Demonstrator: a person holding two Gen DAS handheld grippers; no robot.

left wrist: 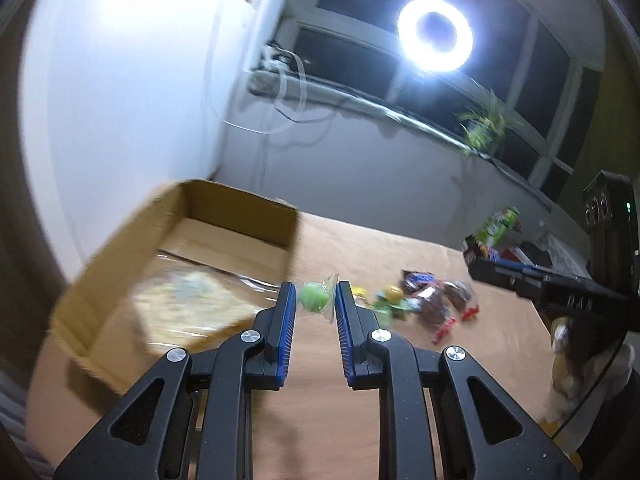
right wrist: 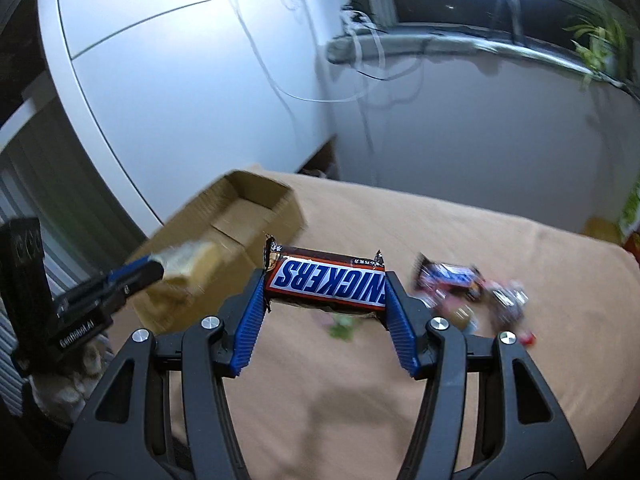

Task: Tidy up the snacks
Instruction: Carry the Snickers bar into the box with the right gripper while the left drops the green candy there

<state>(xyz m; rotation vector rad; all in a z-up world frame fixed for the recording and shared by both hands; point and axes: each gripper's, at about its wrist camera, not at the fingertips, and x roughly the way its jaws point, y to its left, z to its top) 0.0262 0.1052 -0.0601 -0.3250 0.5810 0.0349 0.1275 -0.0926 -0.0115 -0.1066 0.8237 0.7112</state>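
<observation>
A dark window (left wrist: 348, 68) with a bright ring lamp (left wrist: 435, 35) and a leafy plant (left wrist: 484, 124) on its sill backs a tan worktop (left wrist: 400, 360), with a white cupboard (left wrist: 120, 80) at the left. In the left wrist view an open cardboard box (left wrist: 224, 216) stands at ten o'clock of the left gripper (left wrist: 315, 286), with a clear bag (left wrist: 192, 304) of pale contents lying on its floor. The fingers of that gripper stand only a narrow gap apart and pinch a green sweet (left wrist: 314, 300) in a clear wrapper, clear of the worktop. A heap of wrapped sweets (left wrist: 432, 300) lies on the worktop at two o'clock of it. In the right wrist view the right gripper (right wrist: 325, 278) has its fingers about half spread, clamped on the two ends of a chocolate bar (right wrist: 320, 294) that lies crosswise between them above the worktop, label facing the camera. The box sits at eleven o'clock of this gripper and the heap at three o'clock, both blurred. The left gripper shows at nine o'clock, with a pale blur at its tip that I cannot make out.
</observation>
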